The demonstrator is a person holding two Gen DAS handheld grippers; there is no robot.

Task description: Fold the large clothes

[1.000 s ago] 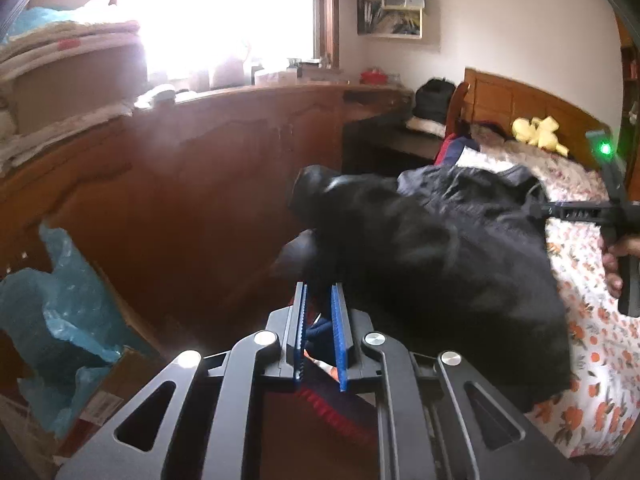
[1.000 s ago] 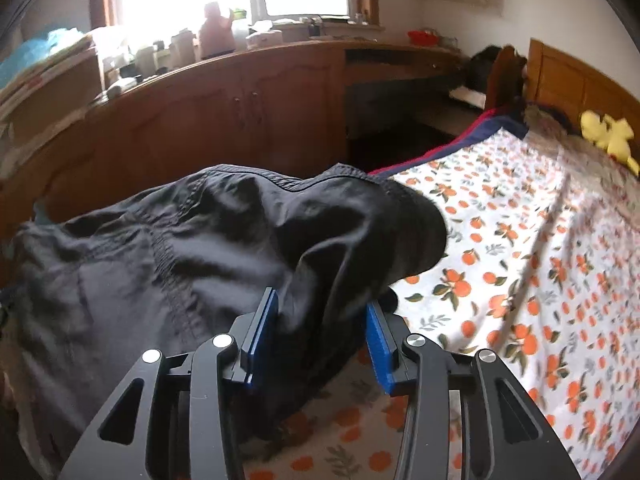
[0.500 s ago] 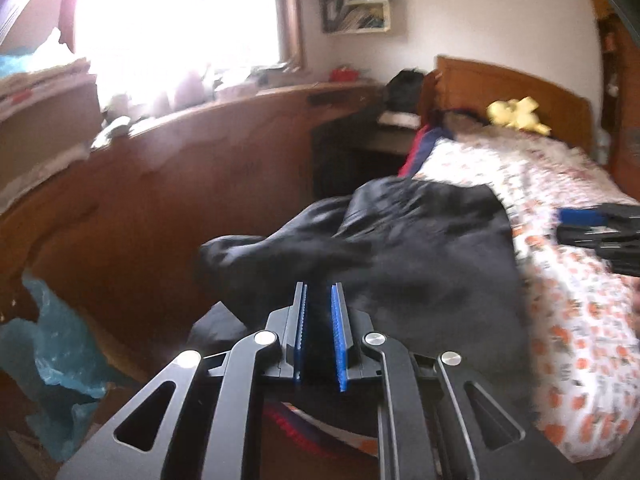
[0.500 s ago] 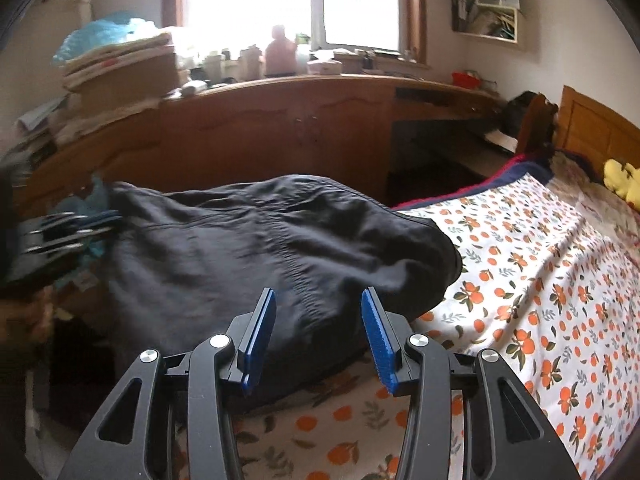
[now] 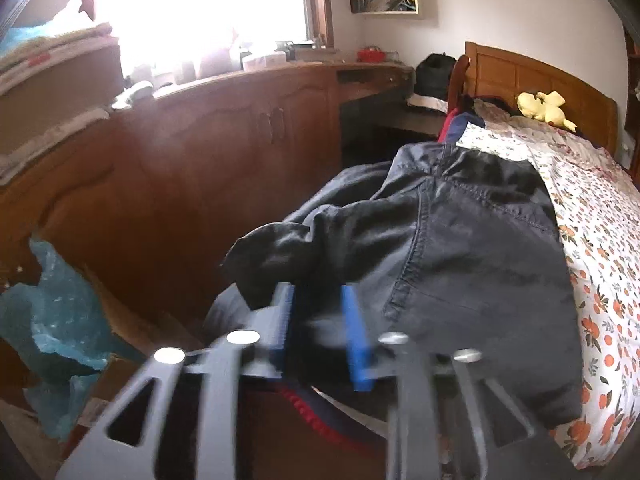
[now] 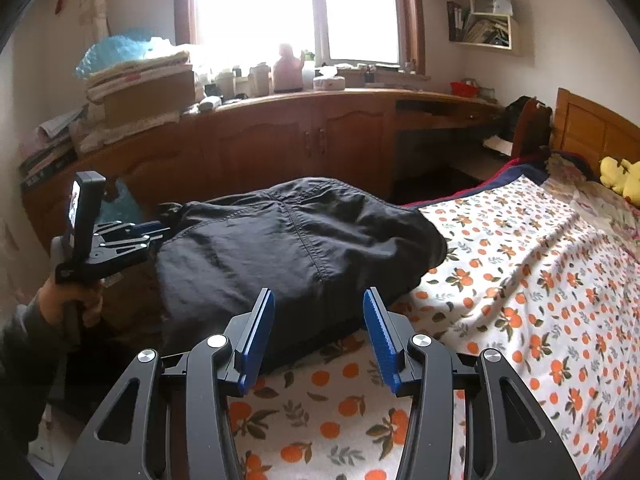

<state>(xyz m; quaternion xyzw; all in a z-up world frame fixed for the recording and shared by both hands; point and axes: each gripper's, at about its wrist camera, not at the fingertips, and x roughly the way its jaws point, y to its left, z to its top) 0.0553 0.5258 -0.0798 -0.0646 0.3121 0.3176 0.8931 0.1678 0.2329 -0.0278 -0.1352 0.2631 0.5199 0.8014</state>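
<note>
Two grippers work at one dark garment (image 6: 288, 248), a pair of black trousers or the like, heaped at the near edge of the bed (image 6: 540, 280) on its orange-flowered sheet. The left gripper (image 5: 318, 332) has just been opening its jaws: the blue pads now stand apart with a fold of the dark cloth between them, and I cannot see them pressing on it. From the right wrist view, that same gripper (image 6: 162, 232) sits at the far left end of the garment, tips at the cloth's edge, with a person's hand (image 6: 70, 300) wrapped round its handle below.

The right gripper (image 6: 318, 332) is released, its blue pads wide apart. The garment's near hem lies just ahead of its tips and partly between them, while bare sheet shows under the jaws. Nothing is clamped there.

Ahead of both tools, beyond the garment, runs a long wooden cabinet (image 6: 280, 140) under a bright window (image 6: 292, 8). To the right of the right gripper the bed stretches towards a wooden headboard (image 5: 536, 76), with a yellow soft toy (image 5: 544, 106) near it. Left of the left gripper, low down, lies crumpled blue plastic (image 5: 52, 312).
</note>
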